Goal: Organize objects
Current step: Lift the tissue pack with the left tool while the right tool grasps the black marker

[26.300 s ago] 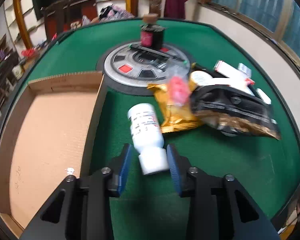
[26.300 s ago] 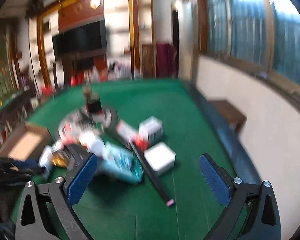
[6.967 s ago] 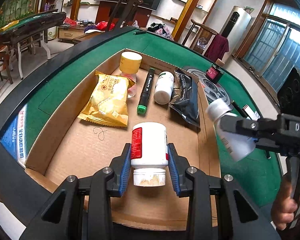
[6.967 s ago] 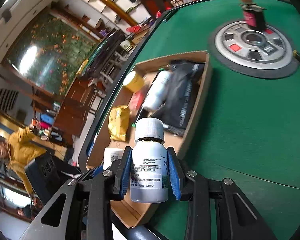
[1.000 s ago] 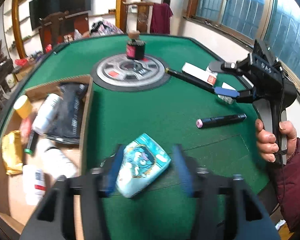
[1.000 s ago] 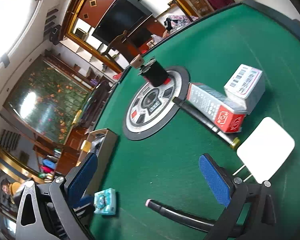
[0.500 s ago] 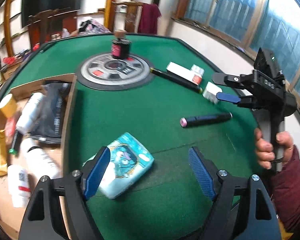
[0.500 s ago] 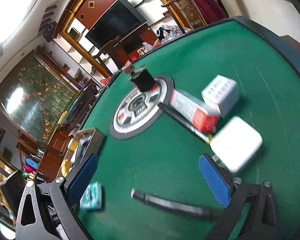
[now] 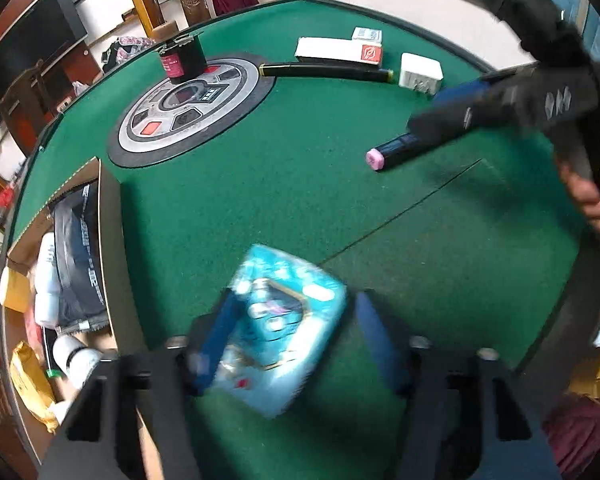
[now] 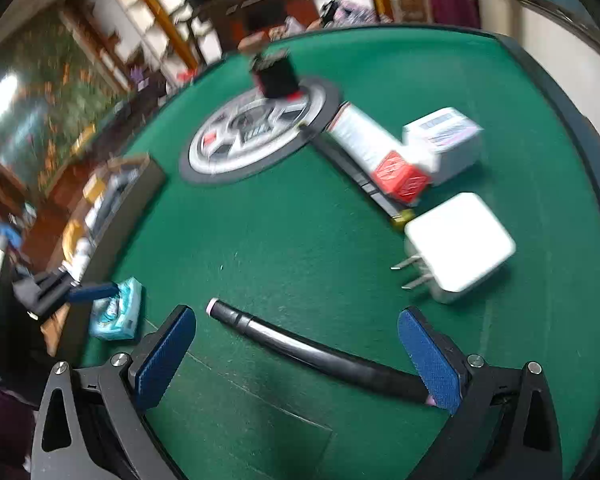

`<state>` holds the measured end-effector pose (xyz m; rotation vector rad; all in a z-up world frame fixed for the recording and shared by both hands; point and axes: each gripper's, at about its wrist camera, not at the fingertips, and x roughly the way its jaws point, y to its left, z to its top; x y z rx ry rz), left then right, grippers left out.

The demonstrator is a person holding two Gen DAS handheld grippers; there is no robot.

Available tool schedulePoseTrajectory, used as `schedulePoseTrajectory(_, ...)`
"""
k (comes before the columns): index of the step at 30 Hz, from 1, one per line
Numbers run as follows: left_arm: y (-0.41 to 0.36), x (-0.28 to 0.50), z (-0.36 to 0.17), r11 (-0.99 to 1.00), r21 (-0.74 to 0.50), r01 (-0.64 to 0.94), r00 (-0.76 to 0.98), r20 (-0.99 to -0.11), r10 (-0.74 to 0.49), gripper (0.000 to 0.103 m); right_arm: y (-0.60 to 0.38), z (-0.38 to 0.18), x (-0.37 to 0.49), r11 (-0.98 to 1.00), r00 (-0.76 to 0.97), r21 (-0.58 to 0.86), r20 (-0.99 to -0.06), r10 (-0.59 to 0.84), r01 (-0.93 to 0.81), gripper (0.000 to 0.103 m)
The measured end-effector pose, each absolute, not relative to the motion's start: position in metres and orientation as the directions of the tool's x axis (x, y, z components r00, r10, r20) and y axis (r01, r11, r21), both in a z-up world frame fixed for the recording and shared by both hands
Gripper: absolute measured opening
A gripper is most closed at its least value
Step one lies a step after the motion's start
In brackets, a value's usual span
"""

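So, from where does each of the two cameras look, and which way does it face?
Left wrist: sits on the left gripper, looking steeply down at the teal packet between its closing jaws; the right gripper and its hand show.
Right wrist: sits on the right gripper, looking down at the black marker between open jaws; the left gripper shows.
Shared: green table, packet, marker, white charger, cardboard box.

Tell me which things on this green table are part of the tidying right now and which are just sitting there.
In play: teal packet, left gripper closing around it; black marker between the open right gripper's fingers; cardboard box.
Lying about: white charger, red-ended carton, round centre panel.
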<state>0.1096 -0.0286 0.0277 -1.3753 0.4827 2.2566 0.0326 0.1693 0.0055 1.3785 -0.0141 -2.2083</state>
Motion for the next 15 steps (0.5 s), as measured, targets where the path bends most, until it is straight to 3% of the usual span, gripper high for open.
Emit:
schedulePoseTrajectory(2, -0.036, 0.112, 0.032, -0.845, -0.008, -0.535, -0.377, -0.893, 0.247, 0.039, 0.154, 0.004, 0.043, -0.841, -0.315, 0.243, -0.848, -0.426, 0.483, 0.102)
schedulePoseTrajectory(7, -0.044, 0.118, 0.029, -0.845, -0.058, -0.531, -0.39, -0.869, 0.305, 0.039, 0.129, -0.003, 0.067, -0.819, -0.309, 0.128, -0.885, -0.349, 0.559, 0.1)
schedulePoseTrajectory(10, -0.041, 0.119, 0.028, -0.84, -0.05, -0.54, -0.398, -0.864, 0.308, 0.045, 0.122, -0.006, 0.078, -0.815, -0.341, 0.033, -0.898, -0.278, 0.579, 0.094)
schedulePoseTrajectory(12, -0.037, 0.121, 0.027, -0.837, -0.049, -0.546, -0.402, -0.861, 0.312, 0.056, 0.124, -0.005, 0.081, -0.825, -0.357, 0.009, -0.899, -0.254, 0.565, 0.085)
schedulePoseTrajectory(14, -0.03, 0.125, 0.024, -0.837, -0.024, -0.547, -0.422, -0.855, 0.301, 0.069, 0.129, -0.002, 0.08, -0.839, -0.359, 0.016, -0.9, -0.249, 0.543, 0.069)
schedulePoseTrajectory(15, -0.024, 0.129, 0.023, -0.837, 0.013, -0.547, -0.444, -0.853, 0.276, 0.069, 0.133, -0.001, 0.079, -0.849, -0.361, 0.018, -0.9, -0.244, 0.528, 0.065)
